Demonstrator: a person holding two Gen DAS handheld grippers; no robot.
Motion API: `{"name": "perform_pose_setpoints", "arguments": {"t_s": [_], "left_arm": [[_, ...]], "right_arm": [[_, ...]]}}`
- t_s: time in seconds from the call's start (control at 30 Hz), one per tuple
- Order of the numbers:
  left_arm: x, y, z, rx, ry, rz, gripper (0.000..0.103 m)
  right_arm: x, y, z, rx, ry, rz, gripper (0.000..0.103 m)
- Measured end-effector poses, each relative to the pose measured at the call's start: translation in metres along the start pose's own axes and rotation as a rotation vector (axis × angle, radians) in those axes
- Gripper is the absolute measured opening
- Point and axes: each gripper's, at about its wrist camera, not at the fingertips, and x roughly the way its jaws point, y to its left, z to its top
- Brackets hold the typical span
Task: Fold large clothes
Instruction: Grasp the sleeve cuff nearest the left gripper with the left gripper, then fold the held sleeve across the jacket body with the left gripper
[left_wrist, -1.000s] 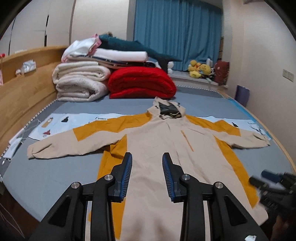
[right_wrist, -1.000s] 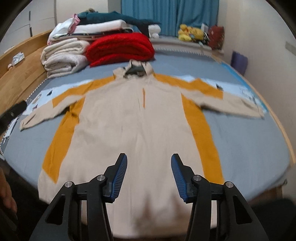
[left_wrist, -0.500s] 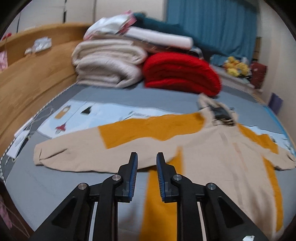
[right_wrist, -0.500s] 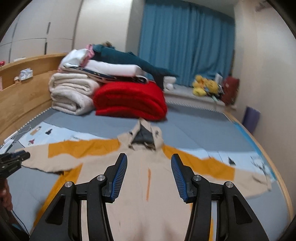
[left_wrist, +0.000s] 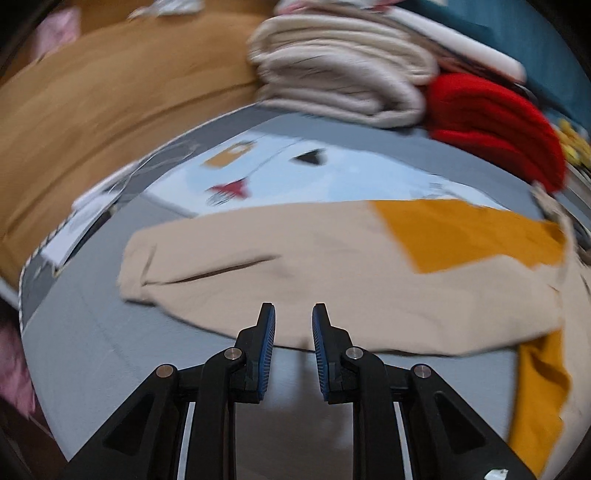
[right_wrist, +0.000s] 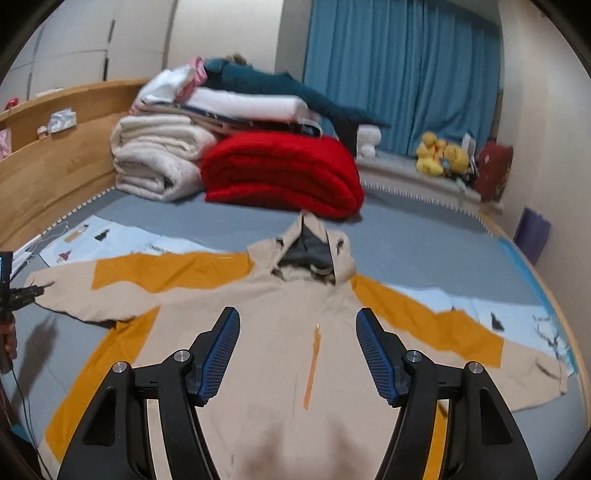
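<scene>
Left gripper (left_wrist: 293, 325) has its jaws down to a narrow gap with nothing between them; they narrowed a moment back and hold that gap now. It's pointing down at the near edge of the left sleeve (left_wrist: 295, 266), but I can't tell if the tips are touching cloth yet, since that view is pretty blurred. The right gripper (right_wrist: 297, 343) has jaws that have just been opening; they're spread wide and empty, hanging over the chest of the hoodie (right_wrist: 295, 332).

The hoodie itself is beige with orange panels. It's lying flat and face up on the grey bed (right_wrist: 424, 243), sleeves stretched out to both sides and hood pointing toward the far end. No fold made yet, as far as I can see.

So I'd say this is the very first step: going for the left sleeve to bring it in across the body. The next move probably needs the left jaws to pinch the sleeve near the cuff, then lift and carry it inward, without dragging the rest of the garment out of shape.

Further back there's a printed sheet (left_wrist: 280, 173) under the sleeve, then a red blanket (right_wrist: 280, 173), rolled white quilts (right_wrist: 155, 162) and a blue curtain (right_wrist: 399, 66).

Writing-wise, nothing readable: the sheet has little pictures, but any text is too blurred.
</scene>
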Motion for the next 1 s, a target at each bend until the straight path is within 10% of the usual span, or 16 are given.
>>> {"name": "perform_pose_setpoints", "arguments": {"t_s": [0.23, 0.5, 0.6, 1.0], "left_arm": [[0.038, 0.063, -0.009, -0.182, 0.053, 0.097, 0.038], [0.065, 0.104, -0.014, -0.415, 0.113, 0.033, 0.042], [0.064, 0.1, -0.009, -0.413, 0.104, 0.013, 0.006], [-0.054, -0.005, 0.063, -0.342, -0.114, -0.049, 0.0]], "right_arm": [[0.028, -0.017, -0.017, 0.027, 0.104, -0.01, 0.04], [0.034, -0.012, -0.02, 0.014, 0.128, 0.0, 0.04], [0.039, -0.008, -0.021, 0.01, 0.142, 0.009, 0.04], [0.032, -0.017, -0.02, 0.054, 0.181, 0.035, 0.039]]}}
